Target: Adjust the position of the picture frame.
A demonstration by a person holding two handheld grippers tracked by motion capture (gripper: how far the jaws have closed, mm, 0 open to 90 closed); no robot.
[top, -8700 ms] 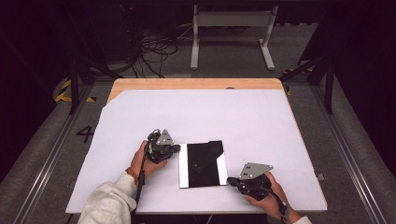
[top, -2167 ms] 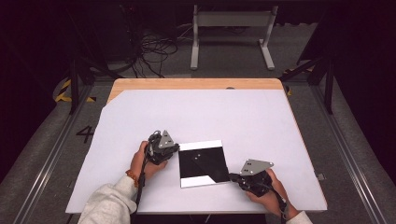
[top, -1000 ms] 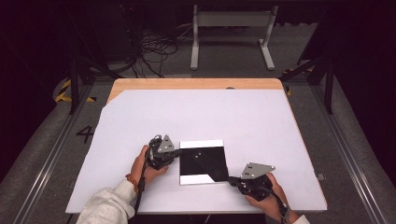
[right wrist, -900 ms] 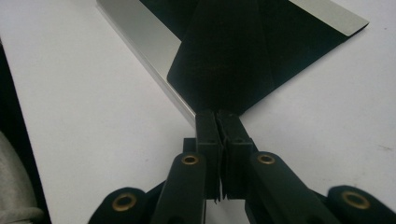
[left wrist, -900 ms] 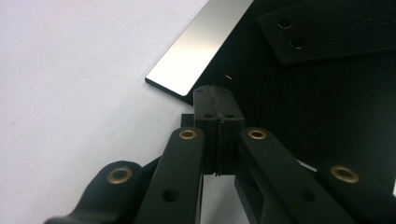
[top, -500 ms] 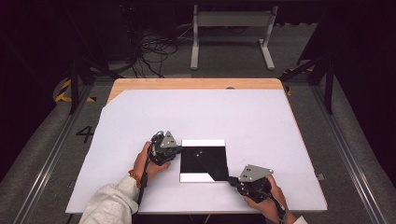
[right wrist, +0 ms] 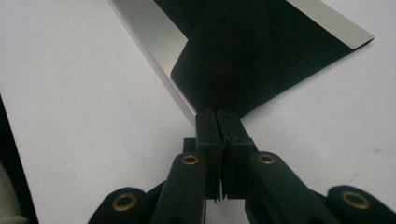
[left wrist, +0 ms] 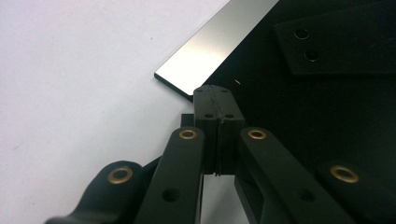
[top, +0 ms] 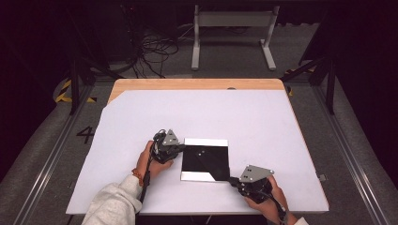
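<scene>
A flat, mirror-like square plate (top: 206,159) lies on the white table top (top: 211,117). It looks dark, with a bright strip along its far and near edges. My left gripper (top: 180,149) is shut, and its tips touch the plate's left edge near the far corner. In the left gripper view the shut jaw tips (left wrist: 215,91) rest at the edge of the plate (left wrist: 205,51). My right gripper (top: 226,177) is shut too, with its tips against the near right corner. The right gripper view shows those tips (right wrist: 217,114) meeting the plate (right wrist: 243,46) at that corner.
The white sheet covers a wooden table whose bare edge (top: 197,84) shows at the far side. Beyond it on the floor are tangled cables (top: 155,47) and a grey metal stand (top: 232,28). A sleeve (top: 117,204) comes in at the bottom left.
Since the earliest frame the plate has turned, bringing its bright strips from the sides to the far and near edges. Over the last second the left gripper crept slightly away from me. The right gripper stayed put.
</scene>
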